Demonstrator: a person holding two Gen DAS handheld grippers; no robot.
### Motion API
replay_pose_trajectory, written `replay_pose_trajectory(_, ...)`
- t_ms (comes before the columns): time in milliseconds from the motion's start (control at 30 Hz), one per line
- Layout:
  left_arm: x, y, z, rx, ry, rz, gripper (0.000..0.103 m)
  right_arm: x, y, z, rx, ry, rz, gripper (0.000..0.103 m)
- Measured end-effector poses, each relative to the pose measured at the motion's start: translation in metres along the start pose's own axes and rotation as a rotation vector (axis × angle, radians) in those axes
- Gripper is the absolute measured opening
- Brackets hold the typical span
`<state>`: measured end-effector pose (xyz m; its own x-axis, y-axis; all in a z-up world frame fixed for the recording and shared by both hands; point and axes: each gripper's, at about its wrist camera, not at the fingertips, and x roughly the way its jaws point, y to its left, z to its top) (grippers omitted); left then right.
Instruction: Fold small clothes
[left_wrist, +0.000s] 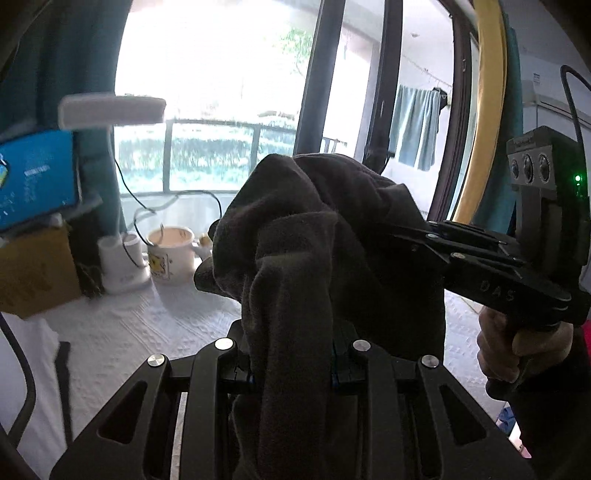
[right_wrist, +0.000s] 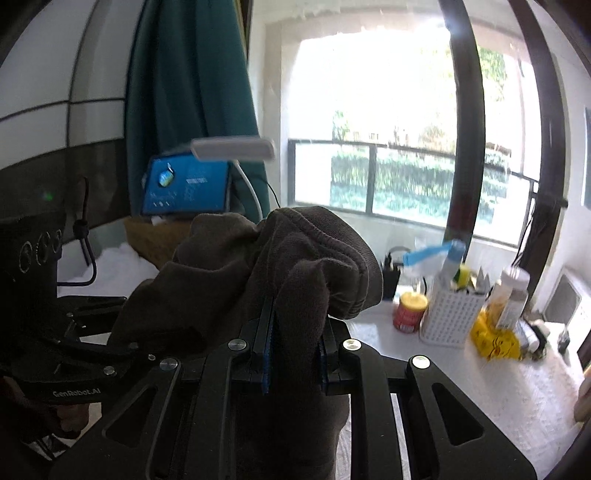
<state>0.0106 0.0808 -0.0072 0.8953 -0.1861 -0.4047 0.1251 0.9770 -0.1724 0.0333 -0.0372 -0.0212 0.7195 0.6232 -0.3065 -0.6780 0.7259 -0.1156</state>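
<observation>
A dark brown garment (left_wrist: 314, 236) hangs bunched in the air above the table, held from two sides. My left gripper (left_wrist: 291, 373) is shut on a thick fold of it that runs down between the pads. In the left wrist view the right gripper (left_wrist: 413, 236) reaches in from the right, its tips buried in the cloth. In the right wrist view the same brown garment (right_wrist: 266, 266) shows a ribbed hem at the top, and my right gripper (right_wrist: 295, 369) is shut on a fold between its blue pads. The left gripper (right_wrist: 140, 350) enters there from the left, tips hidden in cloth.
A white textured cloth covers the table (left_wrist: 140, 325). At the back stand a white desk lamp (left_wrist: 110, 110), a blue screen (left_wrist: 33, 181), a cardboard box (left_wrist: 33, 277) and a mug (left_wrist: 171, 254). To the right are a white basket (right_wrist: 450, 314), a red jar (right_wrist: 410, 312) and bottles (right_wrist: 511, 299).
</observation>
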Motion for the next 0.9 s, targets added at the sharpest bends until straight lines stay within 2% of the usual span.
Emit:
replay_pose_trajectory(433,-0.068,-0.002,0.013,0.011,-0.154,0.066,0.025,-0.065,0.053,0.037,-0.085,-0.186,0.044,0.02)
replay_pose_trajectory(700,-0.097,0.007,0.014,0.005,-0.209,0.118,0.025,-0.078,0.078,0.049,-0.121,-0.23,0.073,0.02)
replay_pose_trajectory(900,-0.113,0.018,0.01,0.0,-0.215,0.161,0.025,-0.082,0.1,0.051,-0.141,-0.249,0.121,0.02)
